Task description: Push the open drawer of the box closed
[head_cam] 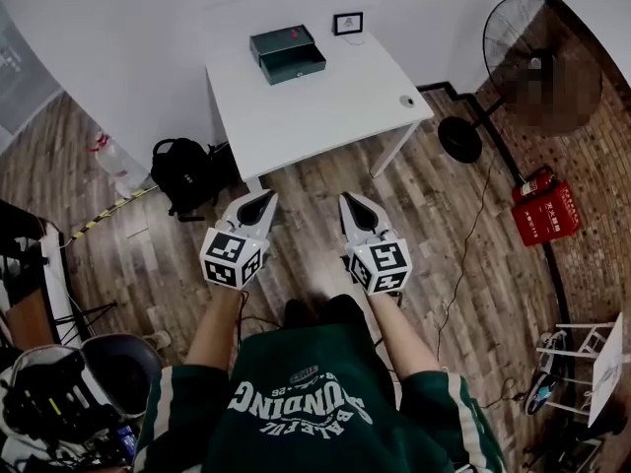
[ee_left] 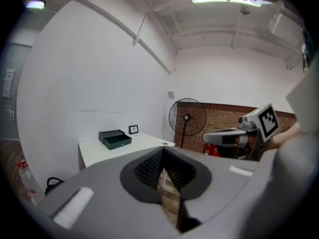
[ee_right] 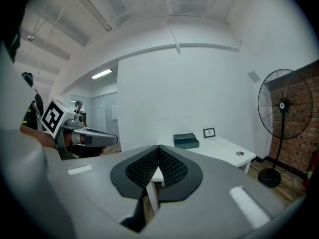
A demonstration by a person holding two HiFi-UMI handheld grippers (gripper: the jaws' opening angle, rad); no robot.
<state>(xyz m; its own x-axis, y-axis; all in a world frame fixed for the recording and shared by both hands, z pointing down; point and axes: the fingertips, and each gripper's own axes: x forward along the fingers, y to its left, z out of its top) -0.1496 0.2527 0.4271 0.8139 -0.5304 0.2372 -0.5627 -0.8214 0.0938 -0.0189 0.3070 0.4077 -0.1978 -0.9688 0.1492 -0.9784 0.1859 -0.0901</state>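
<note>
A dark green box (head_cam: 287,53) with its drawer pulled out toward me sits at the back left of a white table (head_cam: 325,106). It also shows small and far off as the box (ee_left: 115,139) in the left gripper view and the box (ee_right: 186,141) in the right gripper view. My left gripper (head_cam: 267,198) and right gripper (head_cam: 348,200) hang side by side over the wooden floor, well short of the table. Both point toward it. Each has its jaws pressed together with nothing between them, as with the left gripper (ee_left: 162,151) and right gripper (ee_right: 158,147).
A small picture frame (head_cam: 347,23) stands behind the box, and a small round object (head_cam: 406,101) lies near the table's right corner. A standing fan (head_cam: 527,62) and a red case (head_cam: 545,208) are at the right. A black backpack (head_cam: 184,173) leans left of the table.
</note>
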